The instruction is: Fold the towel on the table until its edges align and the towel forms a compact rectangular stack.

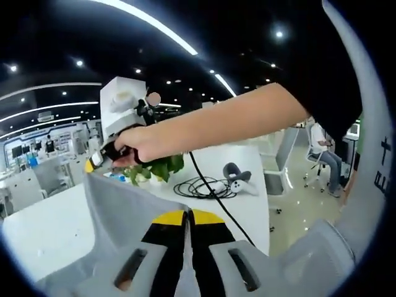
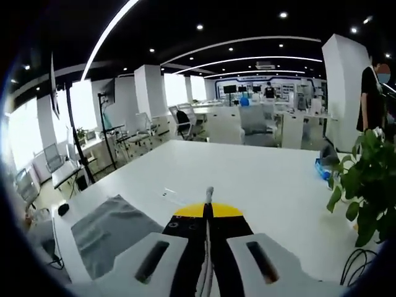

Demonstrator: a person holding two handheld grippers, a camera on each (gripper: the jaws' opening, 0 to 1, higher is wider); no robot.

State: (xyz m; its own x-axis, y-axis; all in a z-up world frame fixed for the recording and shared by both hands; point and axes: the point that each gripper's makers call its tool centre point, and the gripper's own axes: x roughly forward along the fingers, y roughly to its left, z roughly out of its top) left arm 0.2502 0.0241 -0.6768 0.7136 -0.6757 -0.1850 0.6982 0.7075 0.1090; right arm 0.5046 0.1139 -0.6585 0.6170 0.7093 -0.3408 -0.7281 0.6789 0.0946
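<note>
The grey towel [image 1: 114,207] is lifted off the white table [image 1: 46,232] and hangs as a taut sheet between both grippers. My left gripper [image 1: 187,218] is shut, its yellow-tipped jaws pinching a thin towel edge. To the upper left, the right gripper [image 1: 94,164], held in a person's hand, grips the towel's other corner. In the right gripper view my right gripper [image 2: 208,211] is shut, with a strip of towel [image 2: 210,193] sticking up between the jaws. The rest of the towel [image 2: 108,238] droops to the left over the table [image 2: 247,167].
A green potted plant [image 2: 362,185] stands at the table's right side, also seen as the plant [image 1: 158,168] behind the hand. A coiled black cable [image 1: 201,187] and a grey controller [image 1: 238,176] lie farther back. Office chairs and a seated person [image 1: 325,158] lie beyond the table.
</note>
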